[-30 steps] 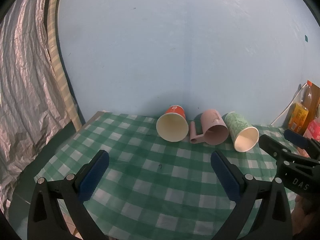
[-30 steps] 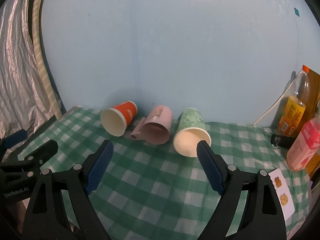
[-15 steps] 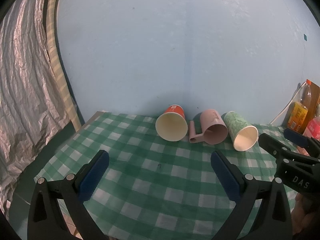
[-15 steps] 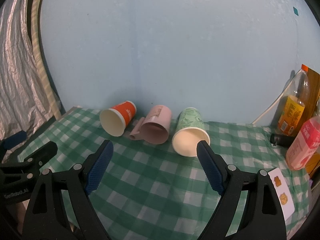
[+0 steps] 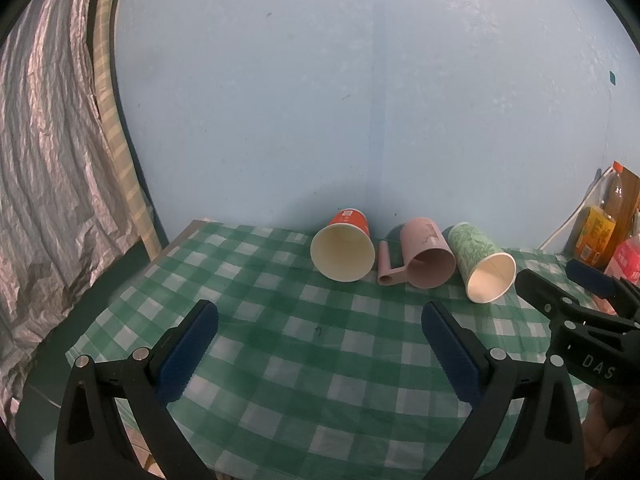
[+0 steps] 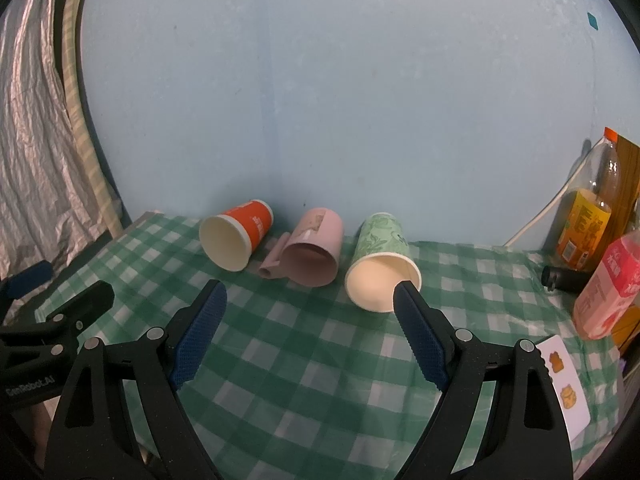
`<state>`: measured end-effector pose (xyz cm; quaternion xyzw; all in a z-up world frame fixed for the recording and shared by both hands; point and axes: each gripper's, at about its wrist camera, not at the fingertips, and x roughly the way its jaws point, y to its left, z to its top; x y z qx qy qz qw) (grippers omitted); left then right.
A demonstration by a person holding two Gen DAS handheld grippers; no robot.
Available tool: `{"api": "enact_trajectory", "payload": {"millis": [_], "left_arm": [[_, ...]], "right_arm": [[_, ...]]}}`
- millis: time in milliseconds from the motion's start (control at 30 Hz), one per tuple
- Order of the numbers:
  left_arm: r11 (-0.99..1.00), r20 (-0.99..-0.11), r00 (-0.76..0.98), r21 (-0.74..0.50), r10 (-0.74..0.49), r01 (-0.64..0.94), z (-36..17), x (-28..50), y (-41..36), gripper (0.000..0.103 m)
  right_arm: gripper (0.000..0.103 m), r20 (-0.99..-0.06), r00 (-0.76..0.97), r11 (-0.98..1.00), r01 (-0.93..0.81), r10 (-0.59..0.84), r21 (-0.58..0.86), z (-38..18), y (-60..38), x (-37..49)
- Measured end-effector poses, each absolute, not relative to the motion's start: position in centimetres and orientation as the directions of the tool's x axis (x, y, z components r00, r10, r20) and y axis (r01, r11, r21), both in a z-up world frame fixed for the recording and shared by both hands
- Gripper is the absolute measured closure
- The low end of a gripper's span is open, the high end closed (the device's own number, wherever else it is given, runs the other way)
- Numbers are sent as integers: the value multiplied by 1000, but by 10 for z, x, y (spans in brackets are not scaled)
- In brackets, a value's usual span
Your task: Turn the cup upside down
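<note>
You are holding both claws spread wide and empty above the near part of the table (image 5: 280,364), so none of the flipping is showing as done. Your left claw (image 5: 320,322) is pointing toward the orange paper cup (image 5: 344,250), and your right claw (image 6: 310,304) is facing the green patterned cup (image 6: 382,262), with its right finger overlapping that cup's rim in the picture; whether it is touching is not something you can tell from here, though it looks nearer the camera.

All three cups are lying on their sides in a row at the back of the checked cloth, close to the wall, mouths turned toward you. The pink mug (image 6: 314,252) is sitting between the two paper cups, its handle resting on the cloth on the orange cup's side. The bottles (image 6: 586,236) are standing well apart at the right.

Everything is waiting: reaching in, gripping a cup, turning it mouth down and setting it on its rim.
</note>
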<state>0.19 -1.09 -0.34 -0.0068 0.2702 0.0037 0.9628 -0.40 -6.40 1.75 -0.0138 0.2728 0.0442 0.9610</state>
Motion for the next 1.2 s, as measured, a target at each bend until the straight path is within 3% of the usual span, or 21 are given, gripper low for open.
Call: {"api": "enact_trajectory", "payload": {"millis": [867, 1200], "left_arm": [[1000, -533, 846, -24, -7, -7, -2, 6, -19, 0], [999, -582, 813, 1, -35, 44, 11, 35, -10, 0]], "right_arm": [[18, -528, 846, 996, -94, 78, -3, 18, -64, -1], [18, -553, 829, 995, -102, 81, -7, 16, -66, 14]]}}
